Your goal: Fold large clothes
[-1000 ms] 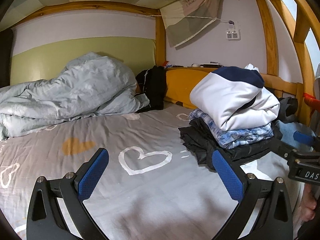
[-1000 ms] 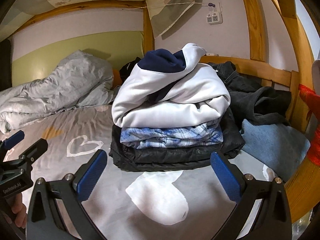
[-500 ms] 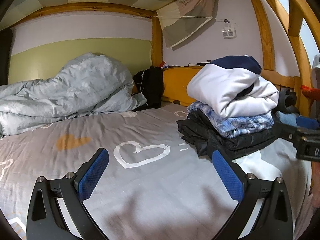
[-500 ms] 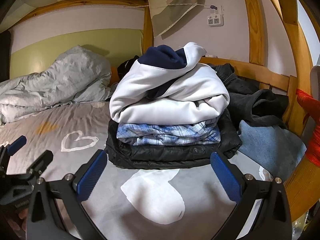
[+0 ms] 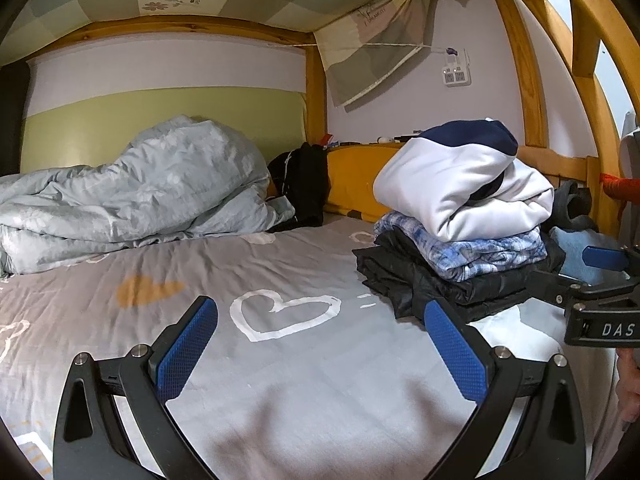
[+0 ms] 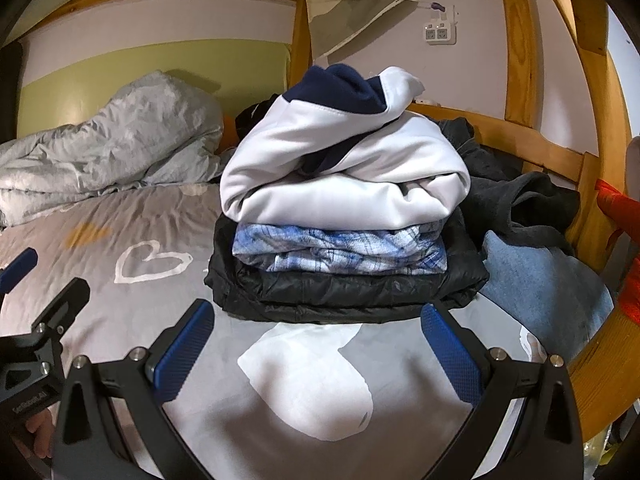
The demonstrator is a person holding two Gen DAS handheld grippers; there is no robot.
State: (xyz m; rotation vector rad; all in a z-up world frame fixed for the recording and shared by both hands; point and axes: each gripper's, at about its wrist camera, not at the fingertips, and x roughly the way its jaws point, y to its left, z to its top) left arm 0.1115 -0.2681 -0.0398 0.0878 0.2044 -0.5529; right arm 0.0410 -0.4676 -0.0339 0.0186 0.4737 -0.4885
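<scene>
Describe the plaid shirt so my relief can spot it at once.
On the grey bed, find the stack of three folded clothes in front of the right gripper. The plaid shirt is the middle layer, under the white hoodie and over the black jacket: the only blue-and-white checked piece.

Readable text on the grippers

"DAS" is printed in white on the right gripper (image 5: 600, 280) body at the right edge; small white lettering on the left gripper (image 6: 24, 280) body, near left, cannot be read with certainty.
</scene>
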